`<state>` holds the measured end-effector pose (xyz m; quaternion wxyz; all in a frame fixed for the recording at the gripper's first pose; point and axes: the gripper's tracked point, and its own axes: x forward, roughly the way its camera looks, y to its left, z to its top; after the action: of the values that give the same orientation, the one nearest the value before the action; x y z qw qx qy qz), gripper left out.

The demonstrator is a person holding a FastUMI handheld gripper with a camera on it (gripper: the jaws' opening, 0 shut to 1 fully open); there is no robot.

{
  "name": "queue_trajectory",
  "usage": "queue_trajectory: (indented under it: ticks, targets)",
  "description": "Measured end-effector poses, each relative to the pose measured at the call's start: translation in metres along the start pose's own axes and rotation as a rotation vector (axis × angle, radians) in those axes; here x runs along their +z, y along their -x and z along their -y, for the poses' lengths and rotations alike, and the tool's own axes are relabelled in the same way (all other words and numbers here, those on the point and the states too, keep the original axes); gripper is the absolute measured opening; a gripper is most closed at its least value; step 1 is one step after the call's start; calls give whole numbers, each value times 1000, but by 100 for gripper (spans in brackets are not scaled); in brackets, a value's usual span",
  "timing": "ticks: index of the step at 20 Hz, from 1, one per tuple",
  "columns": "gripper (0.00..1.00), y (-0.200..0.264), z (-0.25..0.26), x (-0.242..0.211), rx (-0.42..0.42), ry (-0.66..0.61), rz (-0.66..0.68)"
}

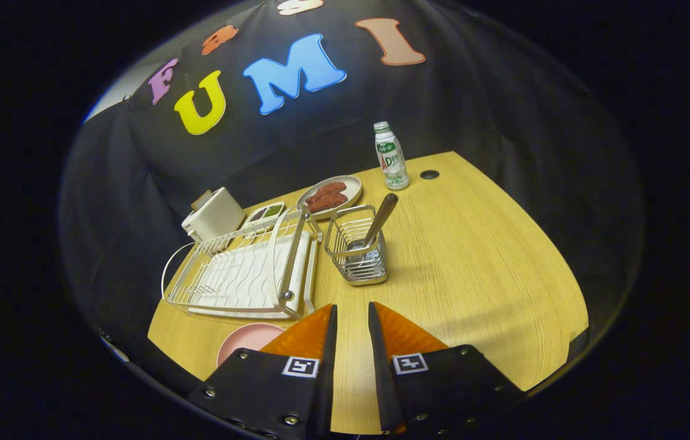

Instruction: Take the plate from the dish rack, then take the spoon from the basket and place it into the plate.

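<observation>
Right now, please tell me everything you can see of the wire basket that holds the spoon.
The wire basket is a small, square, shiny metal holder with thin vertical bars and a closed band at the base. It stands upright on the wooden table, just right of the dish rack, ahead of the open tongs. One spoon leans inside, handle up.

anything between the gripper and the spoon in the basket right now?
Nothing visible. The gripper is open and empty above bare table. The spoon stands handle-up in the wire basket just ahead of the fingers. The dish rack sits beside that line, and the pink plate lies by one finger.
</observation>
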<state>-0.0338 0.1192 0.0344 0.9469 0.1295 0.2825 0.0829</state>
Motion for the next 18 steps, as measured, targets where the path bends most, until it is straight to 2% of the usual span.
queue_trajectory:
  ticks: [8, 13, 18]
  targets:
    - [29, -27, 37, 56, -62, 92, 240]
    - [30, -62, 39, 73, -12, 74, 266]
    - [30, -80, 36, 86, -8, 99, 284]
